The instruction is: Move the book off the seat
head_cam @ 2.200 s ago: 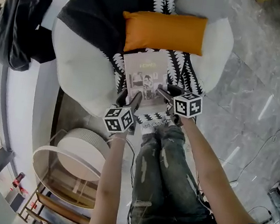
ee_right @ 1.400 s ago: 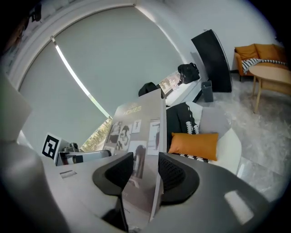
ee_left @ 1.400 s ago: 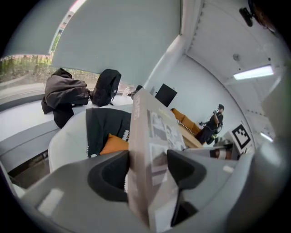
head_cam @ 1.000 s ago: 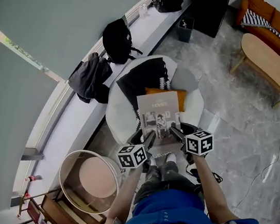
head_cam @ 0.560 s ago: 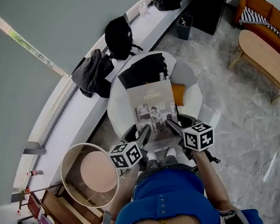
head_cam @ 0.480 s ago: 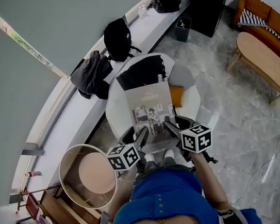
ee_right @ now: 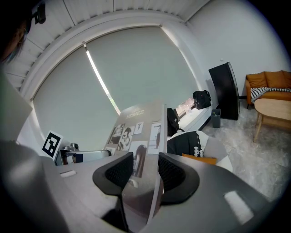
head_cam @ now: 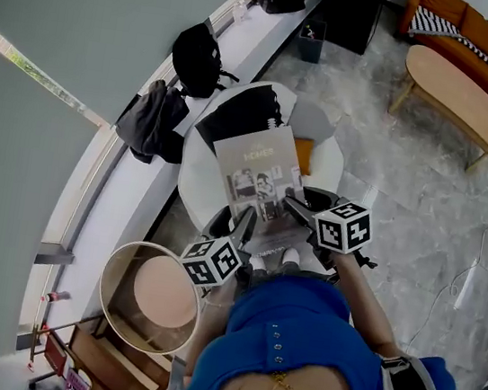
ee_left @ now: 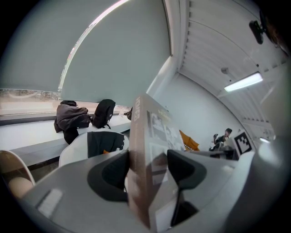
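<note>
The two fingers of the left gripper are pressed on the book, one on each side of it, near its lower left corner. The book stands almost upright between them, with its narrow edge toward this camera. The fingers of the right gripper are also closed on the book, at its lower right part, and the cover with small photographs faces this camera.

In the head view, the left gripper and the right gripper hold the book by its near edge, and the book rises away from the fingers. It is lifted in the air and does not lie on the seat.

Beyond the fingers is the white round chair, with a dark patterned throw on it and an orange cushion just beside the right edge of the book. Behind the chair, two dark bags rest on the window ledge. To the left of the left gripper and nearer to the person stands a round side table. Well apart, beyond the right gripper, are a wooden coffee table and an orange sofa.
</note>
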Tool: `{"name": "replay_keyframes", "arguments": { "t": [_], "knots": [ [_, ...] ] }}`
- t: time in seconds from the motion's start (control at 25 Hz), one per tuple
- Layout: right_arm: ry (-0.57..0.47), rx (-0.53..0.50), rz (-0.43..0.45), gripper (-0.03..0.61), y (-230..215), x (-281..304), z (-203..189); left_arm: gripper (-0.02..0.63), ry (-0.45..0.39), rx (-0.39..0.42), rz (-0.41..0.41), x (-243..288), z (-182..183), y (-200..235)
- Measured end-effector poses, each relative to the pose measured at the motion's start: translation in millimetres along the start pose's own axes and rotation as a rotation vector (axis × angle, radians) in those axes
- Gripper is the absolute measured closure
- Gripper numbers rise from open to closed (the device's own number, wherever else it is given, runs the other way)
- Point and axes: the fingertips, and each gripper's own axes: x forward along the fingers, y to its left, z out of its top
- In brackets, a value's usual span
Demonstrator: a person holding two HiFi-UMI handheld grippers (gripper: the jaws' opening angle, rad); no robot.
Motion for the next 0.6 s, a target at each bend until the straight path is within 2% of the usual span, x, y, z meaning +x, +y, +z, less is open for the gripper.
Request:
{"name": "replay_keyframes", "arguments": {
  "t": [0.6],
  "knots": [
    [-0.037, -0.013, 0.012, 0.403, 0, 5, 12, 0.351, -0.045, 0.029, 0.003, 2, 12, 1]
  ]
}}
